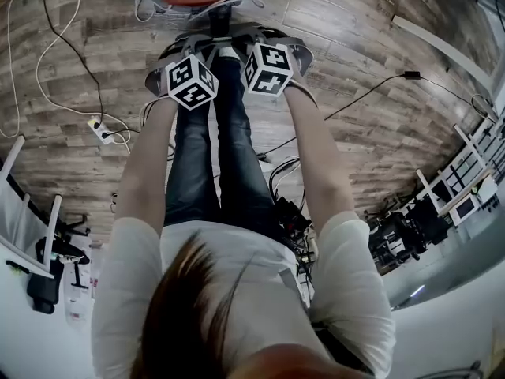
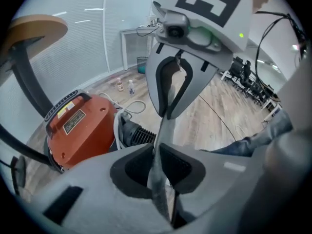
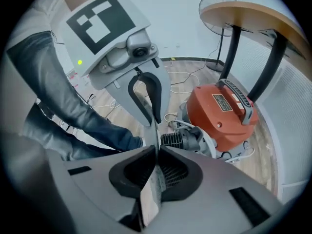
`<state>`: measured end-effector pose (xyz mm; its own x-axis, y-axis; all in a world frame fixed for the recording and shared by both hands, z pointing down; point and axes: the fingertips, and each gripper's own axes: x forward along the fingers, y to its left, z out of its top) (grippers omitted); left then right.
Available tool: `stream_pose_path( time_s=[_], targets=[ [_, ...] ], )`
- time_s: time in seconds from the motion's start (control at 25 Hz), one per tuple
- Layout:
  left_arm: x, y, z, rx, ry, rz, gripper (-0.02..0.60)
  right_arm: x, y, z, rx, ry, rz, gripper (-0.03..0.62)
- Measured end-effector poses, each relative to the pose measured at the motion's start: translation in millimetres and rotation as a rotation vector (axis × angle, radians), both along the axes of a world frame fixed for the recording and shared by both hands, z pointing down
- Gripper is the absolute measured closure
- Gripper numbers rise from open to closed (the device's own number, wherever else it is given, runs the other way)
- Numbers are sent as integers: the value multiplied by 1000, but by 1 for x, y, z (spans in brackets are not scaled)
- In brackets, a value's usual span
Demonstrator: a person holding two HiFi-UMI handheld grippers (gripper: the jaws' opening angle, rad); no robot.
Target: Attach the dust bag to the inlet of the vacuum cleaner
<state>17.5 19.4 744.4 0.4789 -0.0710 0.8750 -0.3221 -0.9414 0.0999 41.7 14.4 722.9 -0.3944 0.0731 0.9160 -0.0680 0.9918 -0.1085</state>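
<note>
L gripper (image 2: 158,152) & R gripper (image 3: 157,152) face each other, jaws nearly closed, each pinching the thin grey dust bag (image 2: 163,130) stretched betw. them. Vacuum cleaner (image 2: 78,126) sits on the floor just ahead & below. Its black ribbed inlet (image 3: 180,140) points back toward the bag, approx. midway betw. both grippers.

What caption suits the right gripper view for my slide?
Right tongs and left tongs grip a thin grey dust bag, edge-on, near the orange drum-shaped vacuum cleaner.
</note>
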Motion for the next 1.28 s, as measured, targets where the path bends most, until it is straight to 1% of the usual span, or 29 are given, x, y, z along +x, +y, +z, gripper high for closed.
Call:
stream_pose_path(
  time_s=[0.12, 0.2, 0.52, 0.72, 0.96, 1.28],
  targets=[
    [-3, 9, 12, 25, -11, 119, 534, -3, 14, 16, -6, -5, 27, 565],
    [-3, 14, 19, 46, -15, 159, 534, -3, 19, 24, -8, -8, 39, 565],
    [-4, 9, 31, 71, -15, 104, 534, -3, 14, 37, 39, -14, 38, 565],
    [-5, 7, 33, 72, -18, 109, 534, -4, 12, 40, 42, -11, 47, 565],
    [-3, 4, 35, 58, -20, 94, 534, -2, 9, 42, 29, -7, 45, 565],
    [1, -5, 36, 69, -27, 82, 534, 2, -1, 44, 40, -1, 70, 565]
  ],
)
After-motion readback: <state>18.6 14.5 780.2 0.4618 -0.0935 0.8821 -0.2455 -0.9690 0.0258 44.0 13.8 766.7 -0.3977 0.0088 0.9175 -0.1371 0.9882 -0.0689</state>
